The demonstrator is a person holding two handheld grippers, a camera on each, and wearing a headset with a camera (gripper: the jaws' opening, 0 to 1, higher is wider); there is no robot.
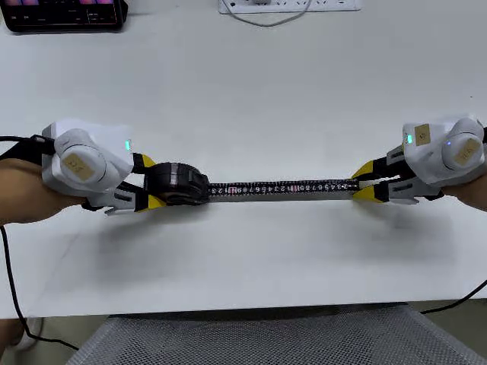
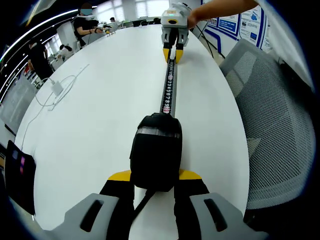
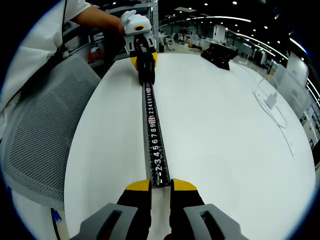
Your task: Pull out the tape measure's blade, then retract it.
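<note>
As the blade runs left to right, the left gripper clamps the tape measure case and the right gripper apparently pinches its tip, so retraction heads left.

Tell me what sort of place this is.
Probably an open-plan office or lab: a long white table with a mesh chair beside it, people working at its far end, and strip lights across a wide ceiling.
</note>
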